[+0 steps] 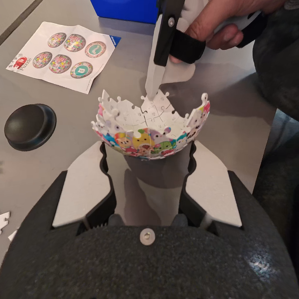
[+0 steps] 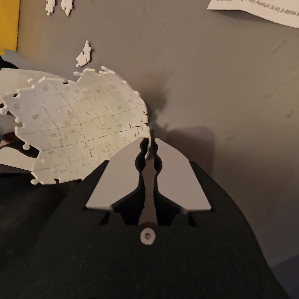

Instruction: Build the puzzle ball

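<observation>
The half-built puzzle ball [image 1: 150,129] is an open bowl, colourful cartoon print outside, white numbered pieces inside [image 2: 80,123]. My left gripper [image 1: 148,145] has its jaws wide apart, with the fingertips [image 1: 103,145] pressed on both sides of the bowl's lower part, holding it above the grey table. My right gripper [image 2: 149,140] comes down from above in the left wrist view [image 1: 151,97]. Its jaws are almost closed on a white piece at the bowl's far rim [image 2: 148,145].
An instruction sheet [image 1: 64,56] lies at the back left, with a blue box [image 1: 126,9] behind it. A black round stand [image 1: 30,127] sits on the left. Loose white pieces [image 2: 84,55] lie on the table. A person's hand [image 1: 218,29] holds the right gripper. My hands' fingertips stand some 9 cm from each other.
</observation>
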